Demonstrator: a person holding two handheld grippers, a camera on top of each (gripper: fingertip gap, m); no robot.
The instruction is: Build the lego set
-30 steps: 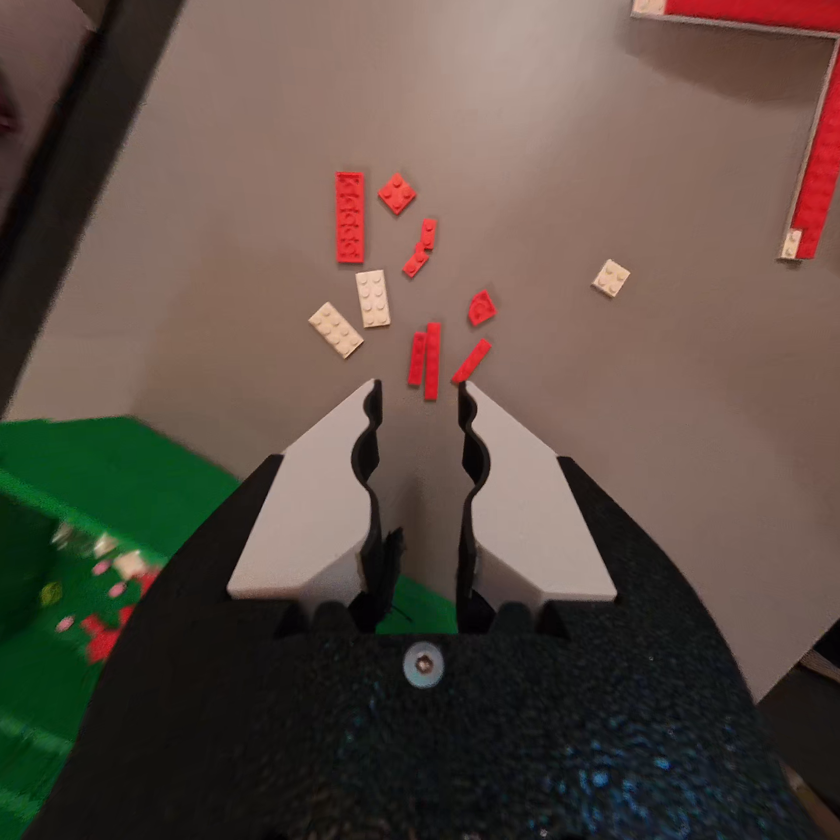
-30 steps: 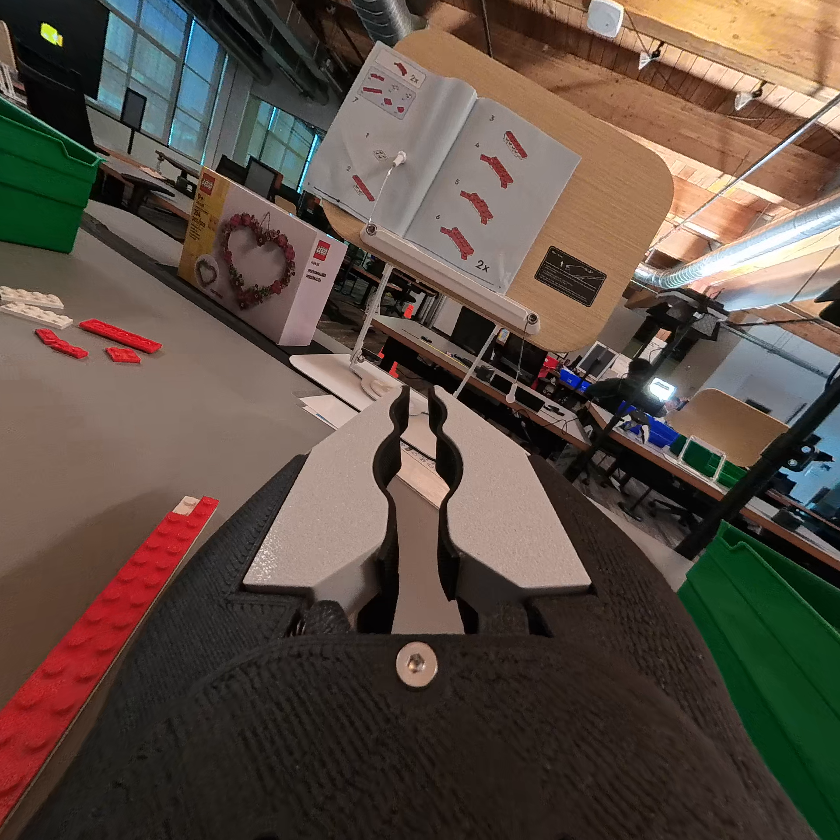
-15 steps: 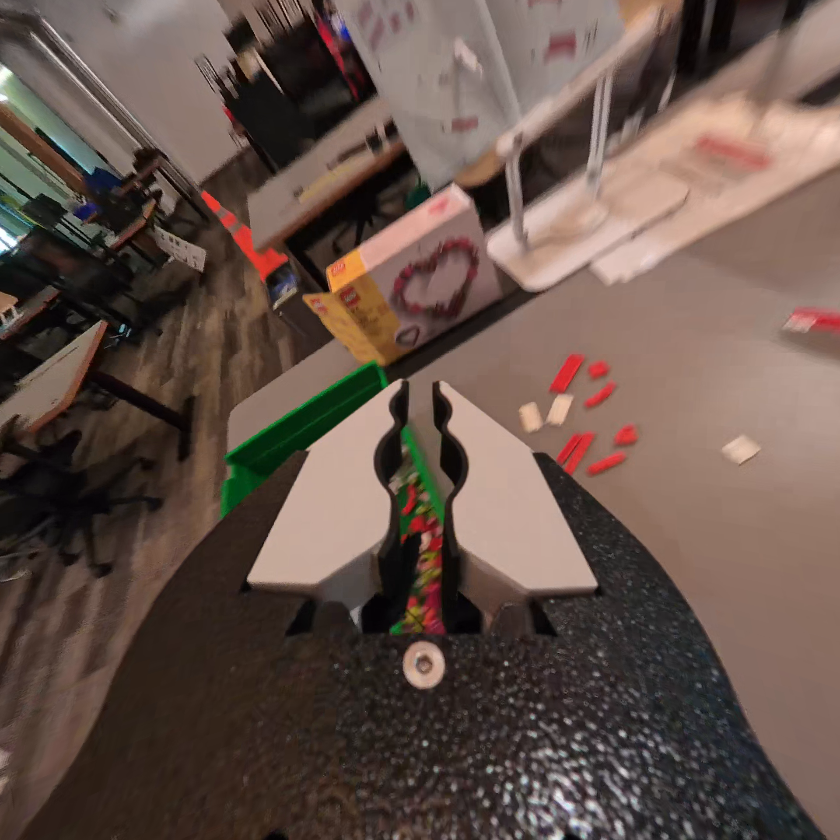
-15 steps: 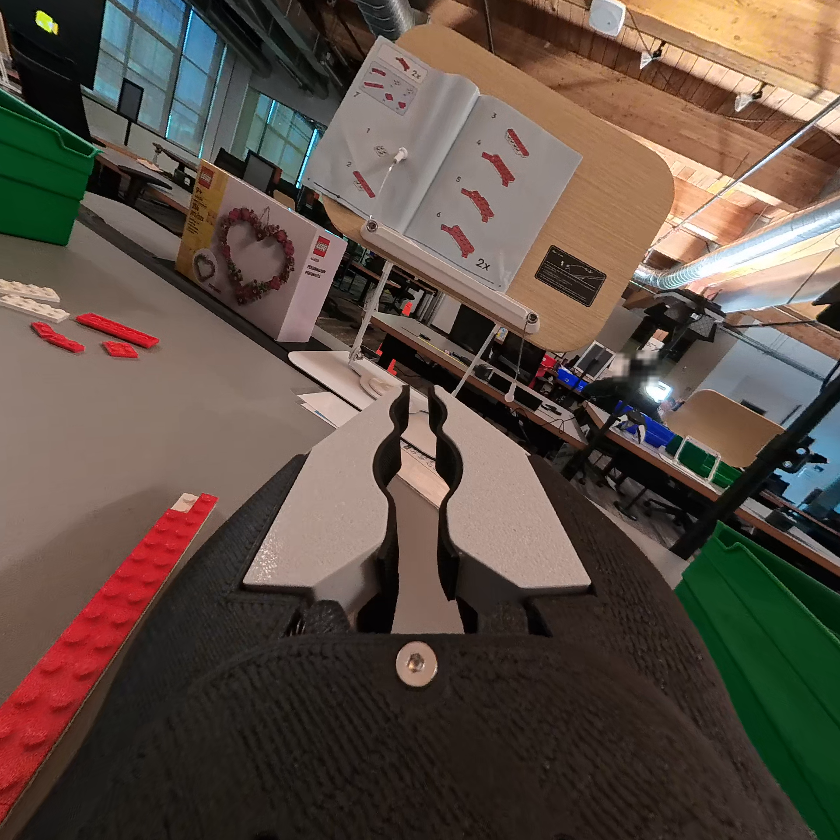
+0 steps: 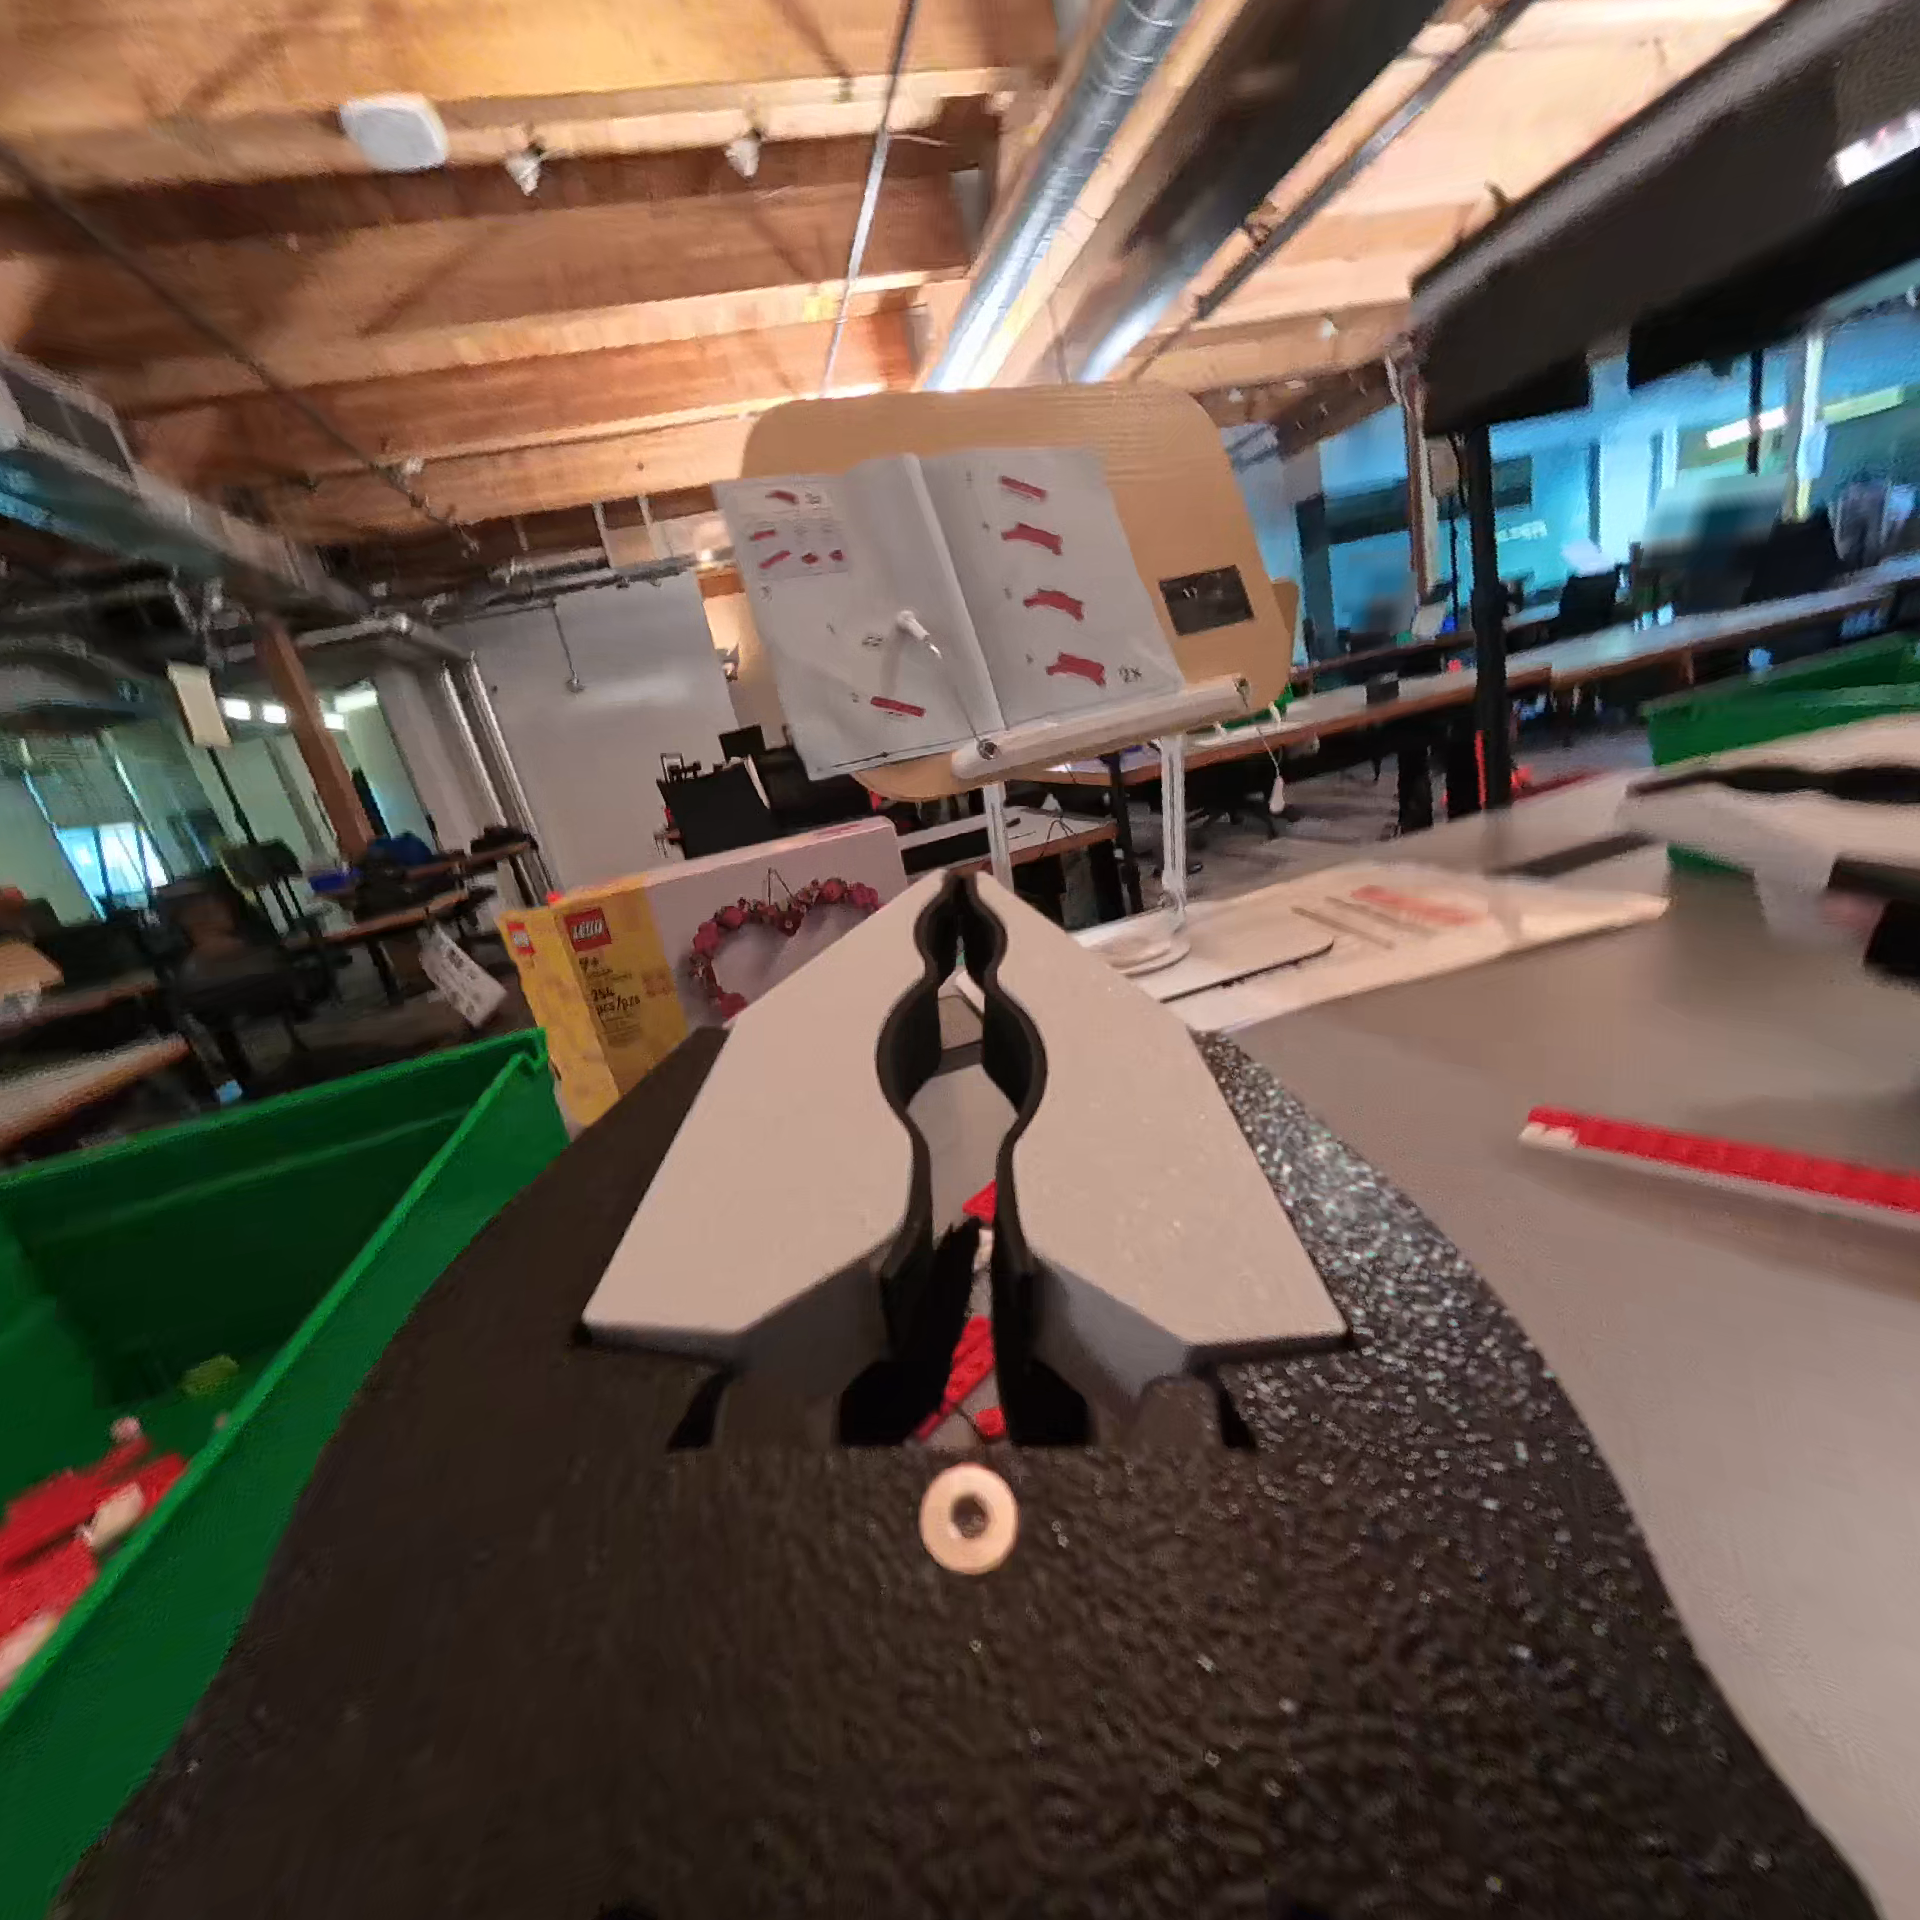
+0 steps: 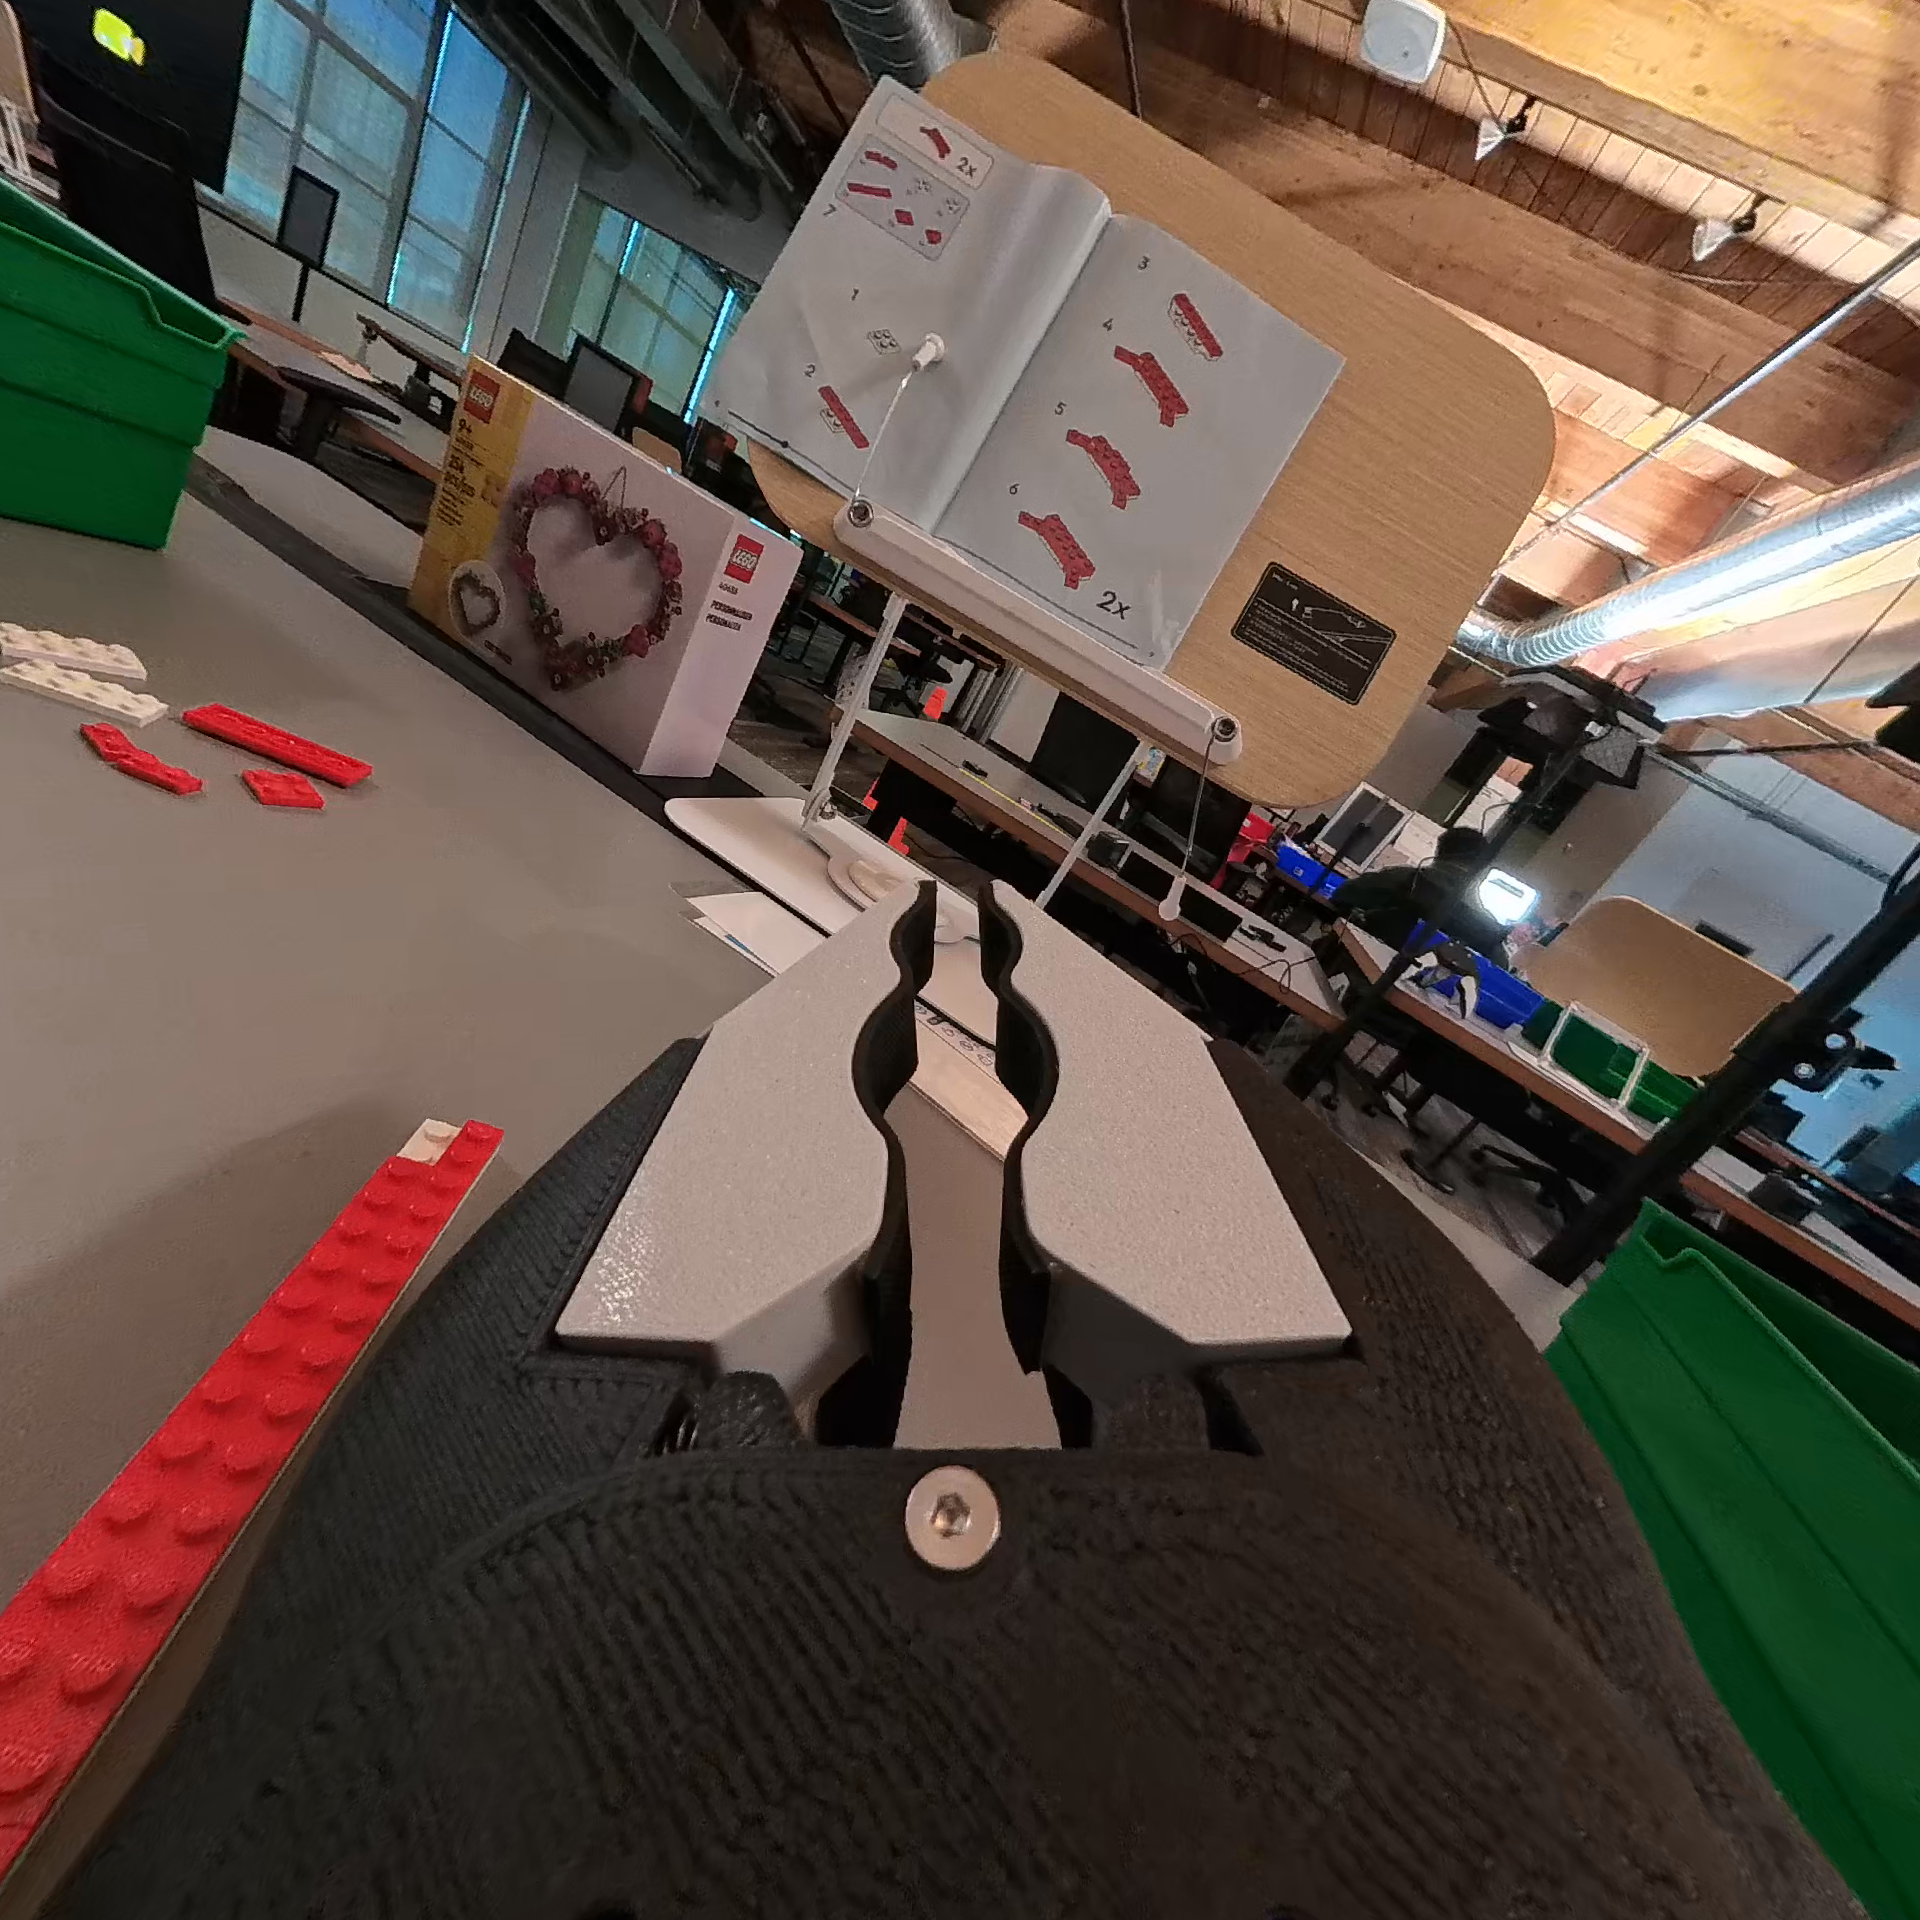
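Observation:
My left gripper is shut, its fingertips touching with nothing seen between them. It is held level above the grey table and faces the instruction booklet on its stand. Small red pieces show on the table below, through the slot between its fingers. My right gripper is open by a narrow gap and holds nothing. It rests low by a long red plate, which also shows in the left wrist view. Loose red pieces and white pieces lie at the far left.
The set's box and the booklet stand stand at the table's far edge. A green bin with pieces sits left of my left gripper. Another green bin is right of my right gripper. The right gripper shows blurred. There is about 30 cm between the tips of the two grippers. The long red plate is about 12 cm from my right fingertips and 25 cm from my left. It turns up in the left wrist view as well.
My left gripper swung up from looking down at the loose pieces to facing the stand, and its jaws closed with nothing between them. The right gripper barely moved.

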